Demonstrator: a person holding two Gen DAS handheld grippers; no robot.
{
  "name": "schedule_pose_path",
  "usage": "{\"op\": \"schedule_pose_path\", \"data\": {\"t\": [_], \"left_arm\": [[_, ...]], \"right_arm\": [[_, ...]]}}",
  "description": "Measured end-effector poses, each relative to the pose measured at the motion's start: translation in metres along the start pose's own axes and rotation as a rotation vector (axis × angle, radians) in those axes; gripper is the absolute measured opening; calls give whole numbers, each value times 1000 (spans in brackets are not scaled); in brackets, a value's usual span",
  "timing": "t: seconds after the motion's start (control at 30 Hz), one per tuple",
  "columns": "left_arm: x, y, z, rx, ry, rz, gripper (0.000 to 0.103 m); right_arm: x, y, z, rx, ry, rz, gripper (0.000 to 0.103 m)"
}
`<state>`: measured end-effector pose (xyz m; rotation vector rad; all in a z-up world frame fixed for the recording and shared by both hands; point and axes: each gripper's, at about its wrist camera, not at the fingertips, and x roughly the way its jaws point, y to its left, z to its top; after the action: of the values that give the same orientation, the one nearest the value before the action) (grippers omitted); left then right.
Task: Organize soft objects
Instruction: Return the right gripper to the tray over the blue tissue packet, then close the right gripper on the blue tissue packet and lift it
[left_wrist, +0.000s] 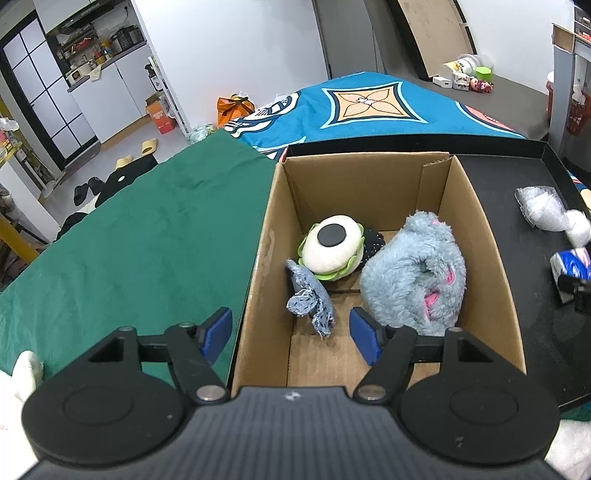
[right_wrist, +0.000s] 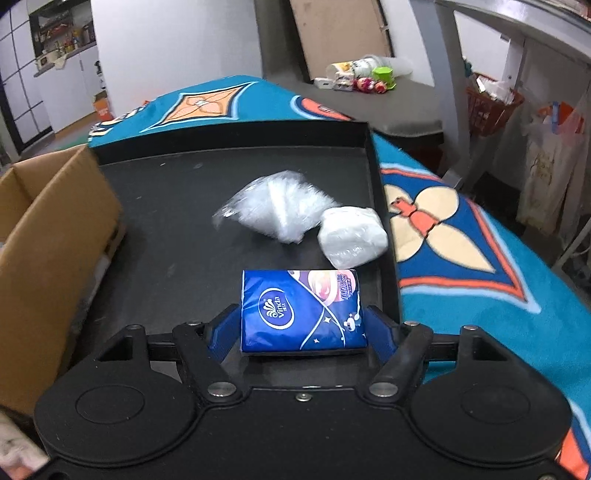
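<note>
Holding the blue tissue pack (right_wrist: 301, 310) between your right tongs (right_wrist: 301, 325), you have it pinched across its short sides, pads pressed in on both flanks, so it sits level and should not twist when lifted. It hangs low over the black tray (right_wrist: 177, 236), whether lifted or resting I cannot tell, with the clear plastic bag (right_wrist: 275, 206) at twelve o'clock and the white wrapped bundle (right_wrist: 351, 236) at one o'clock, both apart from your grip.

Your left tongs (left_wrist: 291, 334) hover spread wide and empty over the near end of the cardboard box (left_wrist: 258, 266). Inside, the denim scrap (left_wrist: 310, 301) lies just ahead at twelve, the white-and-green plush (left_wrist: 332, 251) behind it, and the fluffy blue toy (left_wrist: 413, 273) at one o'clock against the right wall. That open stance looks like a release just made, or simply waiting.

The box stands at nine o'clock from your right hand, close by, so the pack likely goes there next. Mind the tall near wall; lift clear of it before crossing.
</note>
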<state>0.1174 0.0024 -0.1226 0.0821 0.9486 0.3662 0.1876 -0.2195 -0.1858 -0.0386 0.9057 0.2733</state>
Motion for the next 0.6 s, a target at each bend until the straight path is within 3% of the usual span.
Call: {"op": "schedule_pose_path", "data": {"t": [0.13, 0.2, 0.37, 0.53, 0.6], "left_arm": [[-1, 2, -1, -3, -1, 0, 69], [-1, 3, -1, -3, -1, 0, 69], [-1, 4, -2, 3, -1, 3, 69], [3, 3, -1, 5, 5, 6, 69], [4, 2, -2, 9, 6, 8, 69]], "right_arm": [[-5, 6, -5, -7, 7, 24, 72], [-4, 8, -6, -18, 8, 35, 80], [3, 9, -9, -23, 28, 6, 83], [5, 5, -12, -14, 37, 3, 83], [4, 4, -12, -7, 33, 7, 74]]}}
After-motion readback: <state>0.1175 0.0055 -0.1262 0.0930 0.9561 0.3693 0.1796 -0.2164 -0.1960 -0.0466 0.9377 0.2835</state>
